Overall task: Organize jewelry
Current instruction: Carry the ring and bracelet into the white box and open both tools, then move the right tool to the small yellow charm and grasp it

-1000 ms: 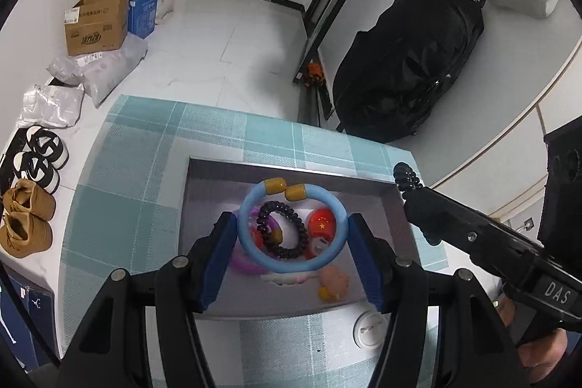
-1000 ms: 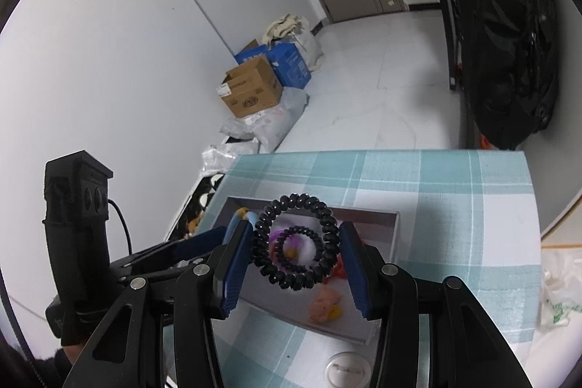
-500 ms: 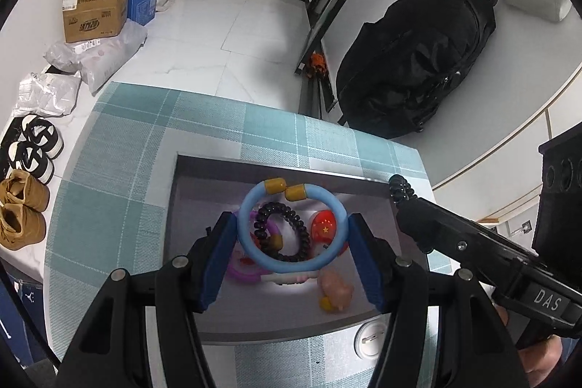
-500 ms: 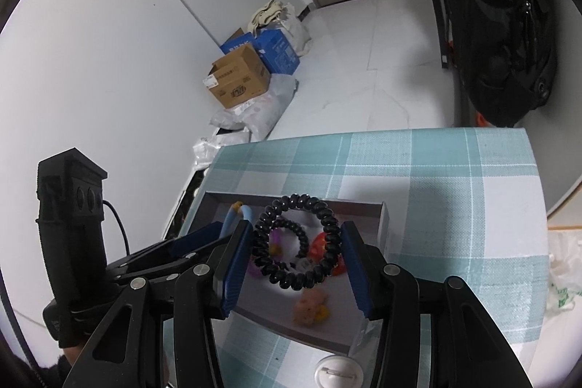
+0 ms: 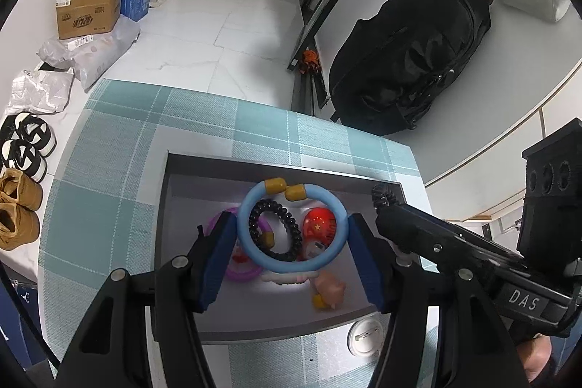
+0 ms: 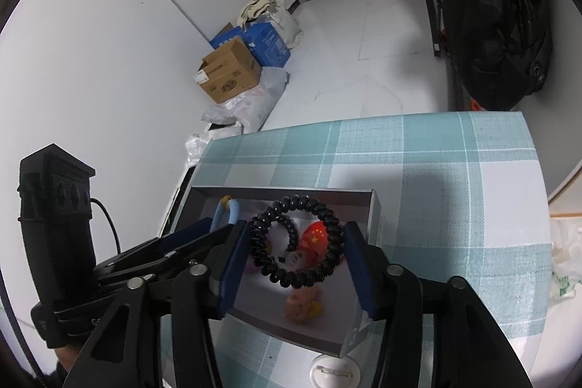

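My left gripper (image 5: 291,242) is shut on a light blue ring bracelet (image 5: 340,224) with two yellow end caps, held above a grey open box (image 5: 189,166). My right gripper (image 6: 296,251) is shut on a large black beaded coil bracelet (image 6: 329,217), held over the same grey box (image 6: 376,217). In the box lie a small black coil band (image 5: 294,235), a red badge with stars (image 5: 318,222), a purple ring (image 5: 240,273) and a pink pig charm (image 5: 329,291). The right gripper's bracelet tip also shows in the left wrist view (image 5: 382,195).
The box sits on a teal checked tablecloth (image 5: 109,170). A white round pin badge (image 5: 365,333) lies just in front of the box. On the floor beyond are cardboard boxes (image 5: 87,10), shoes (image 5: 18,206) and a black backpack (image 5: 411,60).
Both grippers have moved closer over the box while holding their bracelets; the right one now hangs over the box's right part. Grips are unchanged.
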A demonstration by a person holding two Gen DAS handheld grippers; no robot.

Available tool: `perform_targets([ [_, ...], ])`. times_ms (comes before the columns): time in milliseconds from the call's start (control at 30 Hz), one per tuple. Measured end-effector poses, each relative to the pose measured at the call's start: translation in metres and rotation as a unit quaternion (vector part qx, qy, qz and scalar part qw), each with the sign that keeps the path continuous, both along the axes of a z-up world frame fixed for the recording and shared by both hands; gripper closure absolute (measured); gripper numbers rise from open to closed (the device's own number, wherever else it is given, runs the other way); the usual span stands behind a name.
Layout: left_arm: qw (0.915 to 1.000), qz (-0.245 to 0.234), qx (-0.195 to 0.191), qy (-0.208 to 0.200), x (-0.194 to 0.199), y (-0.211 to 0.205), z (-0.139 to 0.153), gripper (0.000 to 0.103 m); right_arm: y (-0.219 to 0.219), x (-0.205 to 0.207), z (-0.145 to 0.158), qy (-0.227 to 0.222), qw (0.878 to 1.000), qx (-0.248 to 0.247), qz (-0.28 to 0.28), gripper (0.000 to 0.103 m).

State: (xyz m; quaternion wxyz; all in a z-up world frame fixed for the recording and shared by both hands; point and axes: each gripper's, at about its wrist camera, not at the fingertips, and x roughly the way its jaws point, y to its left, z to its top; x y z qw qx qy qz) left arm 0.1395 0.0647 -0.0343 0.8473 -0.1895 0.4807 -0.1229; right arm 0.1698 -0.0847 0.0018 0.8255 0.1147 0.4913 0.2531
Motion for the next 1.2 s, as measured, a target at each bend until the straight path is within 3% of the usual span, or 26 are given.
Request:
perform_targets([
  [133,0.9999,-0.006,0.001,0.009,0.0,-0.001,0.0,0.045,0.0,-0.001,0.002,-0.005,1.0,0.007,0.006,0.038],
  [333,0.9999,-0.01,-0.009,0.008,-0.006,-0.001,0.002,0.044,-0.003,-0.008,0.008,-0.018,1.0,0.009,0.004,0.032],
  [733,0.9996,-0.018,0.02,-0.013,-0.015,-0.006,0.011,0.039,-0.028,-0.016,0.028,-0.058,0.997,0.036,-0.023,0.025],
  [1200,0.9971,-0.034,0.051,-0.046,-0.045,-0.017,0.019,0.038,-0.052,-0.033,0.038,-0.087,0.995,0.031,-0.048,0.019],
])
